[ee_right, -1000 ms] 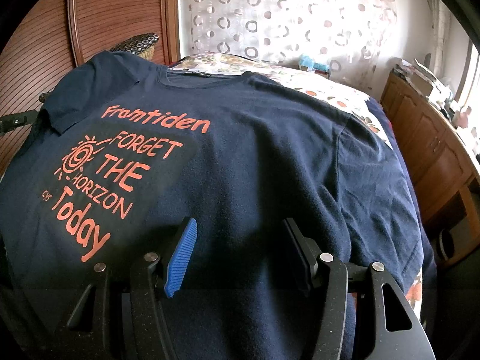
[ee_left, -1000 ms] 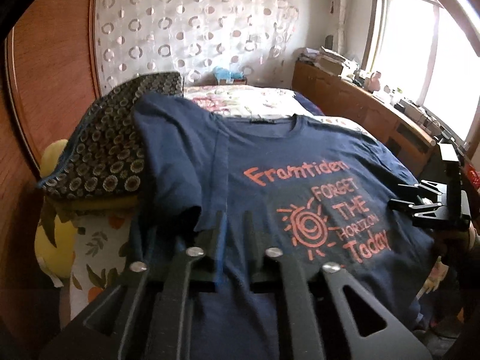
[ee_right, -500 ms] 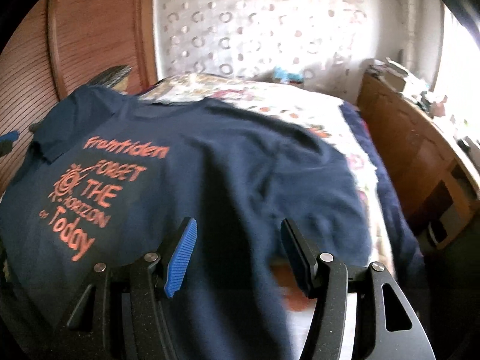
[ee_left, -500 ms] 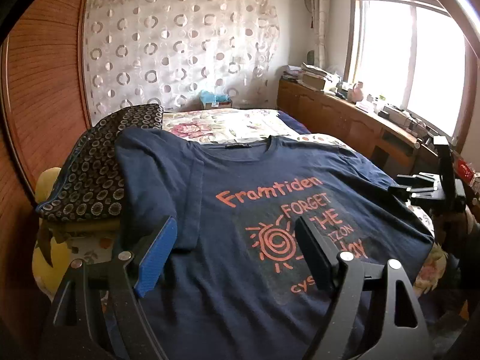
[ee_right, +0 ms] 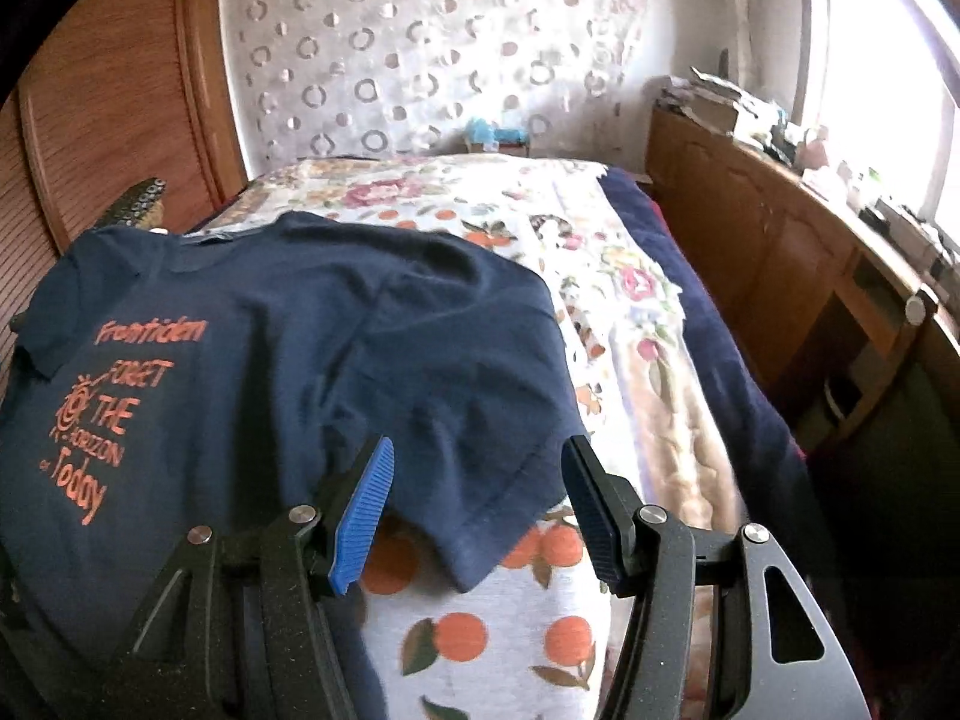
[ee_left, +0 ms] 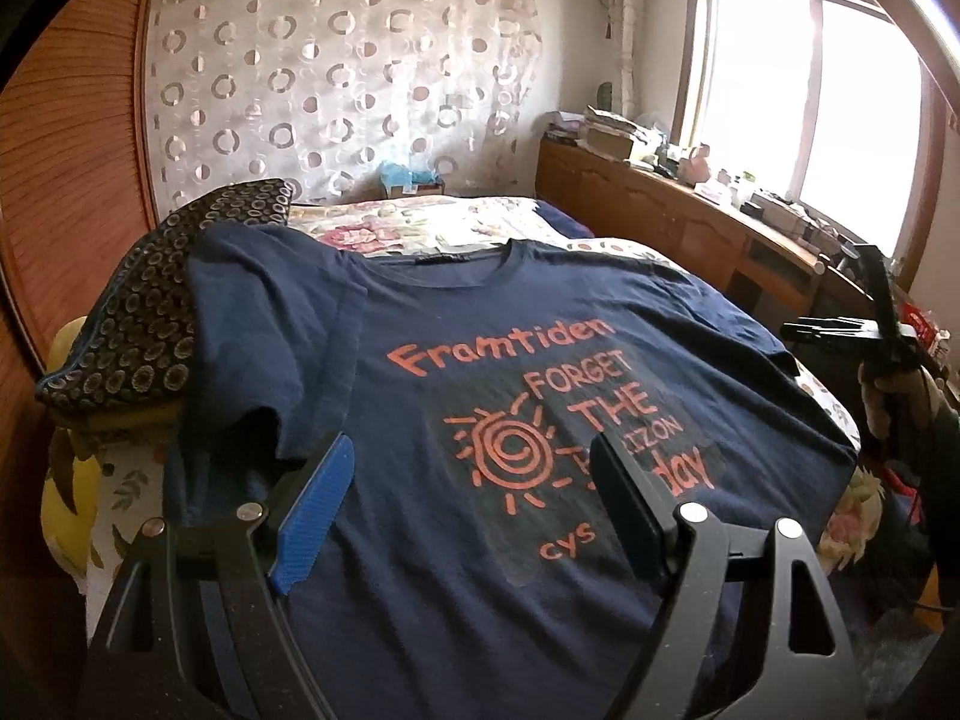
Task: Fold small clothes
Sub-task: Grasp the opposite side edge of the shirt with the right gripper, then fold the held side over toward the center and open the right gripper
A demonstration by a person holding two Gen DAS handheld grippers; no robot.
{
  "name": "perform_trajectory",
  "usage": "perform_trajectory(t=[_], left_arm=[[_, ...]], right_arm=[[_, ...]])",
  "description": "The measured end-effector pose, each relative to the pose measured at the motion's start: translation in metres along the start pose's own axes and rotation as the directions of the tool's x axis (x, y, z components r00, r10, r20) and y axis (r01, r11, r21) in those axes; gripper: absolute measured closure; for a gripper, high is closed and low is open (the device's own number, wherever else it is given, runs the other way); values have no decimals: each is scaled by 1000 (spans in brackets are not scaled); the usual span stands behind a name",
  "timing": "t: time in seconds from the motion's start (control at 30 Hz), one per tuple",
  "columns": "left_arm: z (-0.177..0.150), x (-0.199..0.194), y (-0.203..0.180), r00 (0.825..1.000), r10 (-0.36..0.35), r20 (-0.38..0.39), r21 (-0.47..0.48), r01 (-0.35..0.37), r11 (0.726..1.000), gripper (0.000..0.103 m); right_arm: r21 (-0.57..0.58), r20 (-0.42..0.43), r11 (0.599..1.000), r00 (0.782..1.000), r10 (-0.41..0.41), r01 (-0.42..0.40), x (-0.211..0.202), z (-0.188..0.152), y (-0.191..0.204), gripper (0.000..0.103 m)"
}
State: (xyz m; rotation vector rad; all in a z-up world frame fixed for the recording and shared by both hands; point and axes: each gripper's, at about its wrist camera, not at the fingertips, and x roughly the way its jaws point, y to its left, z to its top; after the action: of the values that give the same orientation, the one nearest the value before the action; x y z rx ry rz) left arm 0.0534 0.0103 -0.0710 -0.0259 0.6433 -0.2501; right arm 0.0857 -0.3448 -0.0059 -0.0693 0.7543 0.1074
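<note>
At the far left a wooden wardrobe [ee_left: 72,138] stands beside the bed, and a dark pillow with a ring pattern [ee_left: 144,312] lies against it, with the shirt's left sleeve draped partly over its edge. The navy T-shirt [ee_left: 480,372] lies face up across the bed [ee_right: 606,300], neck toward the curtain [ee_left: 336,78], its orange print showing. The left gripper [ee_left: 468,480] hovers over the lower part of the shirt near the sun drawing; its jaws are spread wide, with nothing pinched between them. To the right, the right gripper [ee_right: 477,486] sits above the shirt's right sleeve, whose hem lies on the flowered sheet with orange fruit. Its jaws are also spread apart, the pads clear of the cloth. In the left wrist view that gripper shows at the bed's right edge, held in a hand [ee_left: 894,390]. Further right runs a long wooden cabinet [ee_right: 774,252] under the bright window [ee_left: 804,102].
</note>
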Motion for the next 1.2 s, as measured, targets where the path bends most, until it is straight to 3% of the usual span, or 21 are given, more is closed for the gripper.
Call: perform_trajectory(t=[0.33, 0.47, 0.53, 0.73, 0.83, 0.9, 1.07, 1.2], left_arm=[[-4, 4, -10, 1000, -15, -16, 13, 16, 1000, 22], [-7, 5, -12, 1000, -20, -22, 13, 20, 1000, 22], [-7, 6, -13, 999, -25, -25, 13, 25, 1000, 22], [-7, 6, -13, 999, -30, -28, 13, 31, 999, 22], [-7, 7, -15, 999, -33, -41, 17, 34, 999, 22], [-6, 7, -16, 999, -32, -38, 19, 32, 999, 22], [-7, 5, -18, 999, -34, -38, 25, 35, 999, 22], [-7, 5, -15, 999, -31, -41, 22, 32, 999, 22]], right_arm=[[29, -89, 1000, 996, 6, -3, 31, 26, -15, 43], [71, -103, 997, 994, 40, -33, 28, 29, -21, 49], [95, -104, 993, 992, 75, -65, 26, 28, -27, 55], [61, -100, 997, 994, 45, -39, 24, 26, -30, 73], [-34, -102, 999, 995, -14, 11, 22, 26, -23, 89], [-77, -107, 997, 994, -24, 15, 21, 27, -18, 95], [-152, -41, 986, 996, -80, 72, 10, 31, -4, 99], [-157, 49, 985, 997, -63, 70, -10, 43, 9, 99]])
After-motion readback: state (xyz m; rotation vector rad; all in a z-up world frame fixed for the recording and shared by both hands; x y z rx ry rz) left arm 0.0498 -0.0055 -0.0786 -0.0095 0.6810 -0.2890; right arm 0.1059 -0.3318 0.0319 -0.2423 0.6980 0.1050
